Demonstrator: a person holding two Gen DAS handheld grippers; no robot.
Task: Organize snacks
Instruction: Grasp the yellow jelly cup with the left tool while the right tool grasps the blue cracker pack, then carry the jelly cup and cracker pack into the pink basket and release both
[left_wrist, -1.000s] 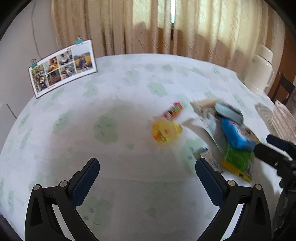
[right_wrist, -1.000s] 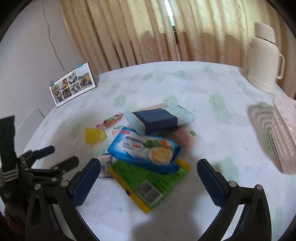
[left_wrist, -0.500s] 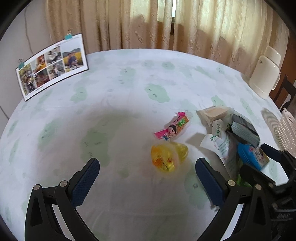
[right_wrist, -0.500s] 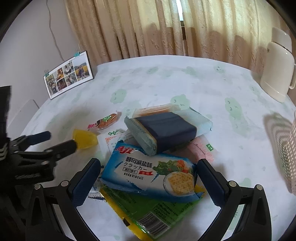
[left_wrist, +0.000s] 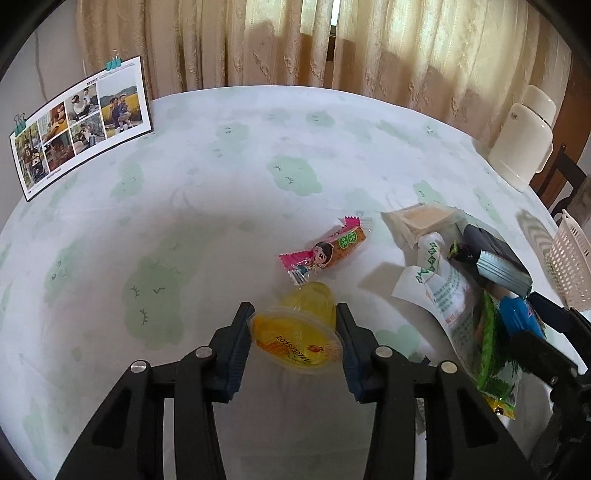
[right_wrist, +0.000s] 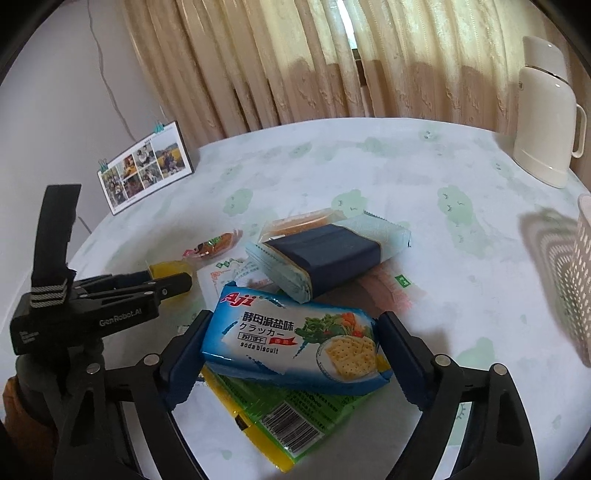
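left gripper (left_wrist: 294, 332), low centre of its view, clamps the yellow jelly cup (left_wrist: 297, 338); only the right view shows the right gripper (right_wrist: 291, 341) pads touching both ends of the blue cracker pack (right_wrist: 295, 341).

Both grippers, left gripper (left_wrist: 294, 334) and right gripper (right_wrist: 291, 350), have black frames, blue ribbed pads, silver screws; white "GenRobot.AI" lettering.
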